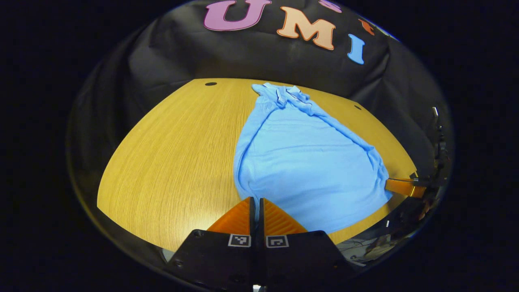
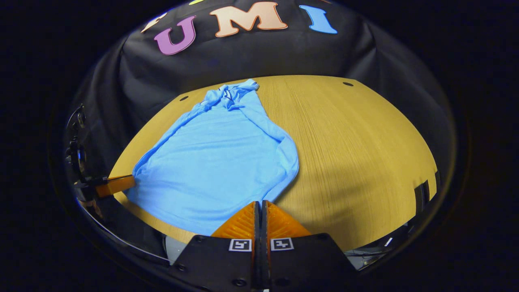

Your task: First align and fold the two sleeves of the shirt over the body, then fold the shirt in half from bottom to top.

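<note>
Blue shirt (image 1: 308,162) lies flat on the table (image 1: 170,162), sleeves tucked in over the body, collar bunched at the far end. Left gripper (image 1: 256,207) & right gripper (image 2: 259,209) each have jaws pinched narrow on a near hem corner, prob. to lift the bottom edge toward the collar w/ even tension.

Recording booth, lab-like: black cloth wall (image 1: 259,61) behind bare wooden table (image 1: 170,162) (drilled holes near edge).
</note>
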### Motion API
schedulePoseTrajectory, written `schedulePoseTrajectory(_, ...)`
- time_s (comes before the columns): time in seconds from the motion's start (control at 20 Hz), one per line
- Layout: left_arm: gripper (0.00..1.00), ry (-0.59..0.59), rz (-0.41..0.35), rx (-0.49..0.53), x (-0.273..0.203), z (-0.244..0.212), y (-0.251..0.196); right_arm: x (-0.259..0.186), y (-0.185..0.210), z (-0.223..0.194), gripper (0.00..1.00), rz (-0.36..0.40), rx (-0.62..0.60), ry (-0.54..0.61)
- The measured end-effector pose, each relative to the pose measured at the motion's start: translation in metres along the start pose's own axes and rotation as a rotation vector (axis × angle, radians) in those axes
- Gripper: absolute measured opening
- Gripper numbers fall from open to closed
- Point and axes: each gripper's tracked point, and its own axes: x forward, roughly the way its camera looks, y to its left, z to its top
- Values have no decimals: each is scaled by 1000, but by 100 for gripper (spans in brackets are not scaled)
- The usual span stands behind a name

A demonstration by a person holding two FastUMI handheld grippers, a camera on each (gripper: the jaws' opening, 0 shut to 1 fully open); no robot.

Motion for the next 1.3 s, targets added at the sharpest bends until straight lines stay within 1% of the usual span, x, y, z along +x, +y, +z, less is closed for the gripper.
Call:
schedulePoseTrajectory(0.05,0,-11,0,3,-2,11,-1,-2,3,12,2,13,1,-23)
schedulePoseTrajectory(0.1,0,-26,-4,4,-4,24,-3,-3,6,25,0,22,-1,-46)
schedulePoseTrajectory(0.15,0,-45,-5,2,-5,37,-4,-4,6,39,3,25,-1,-69)
schedulePoseTrajectory(0.25,0,-68,-1,-1,-2,62,-6,-2,8,66,3,31,12,-86)
schedulePoseTrajectory(0.45,0,-112,8,-19,11,118,-4,11,12,133,3,60,53,-165)
schedulePoseTrajectory(0.55,0,-139,27,-28,25,147,0,28,9,161,2,67,66,-194)
schedulePoseTrajectory(0.65,0,-159,48,-33,40,172,4,47,6,184,2,81,84,-198)
schedulePoseTrajectory(0.85,0,-178,76,-35,70,210,7,85,5,233,2,116,112,-234)
schedulePoseTrajectory(1.05,0,-199,67,-24,102,248,7,117,6,277,2,103,121,-269)
schedulePoseTrajectory(1.25,0,-210,44,0,147,285,14,157,14,314,2,82,123,-293)
schedulePoseTrajectory(1.3,0,-212,39,1,160,295,16,168,15,323,2,67,124,-302)
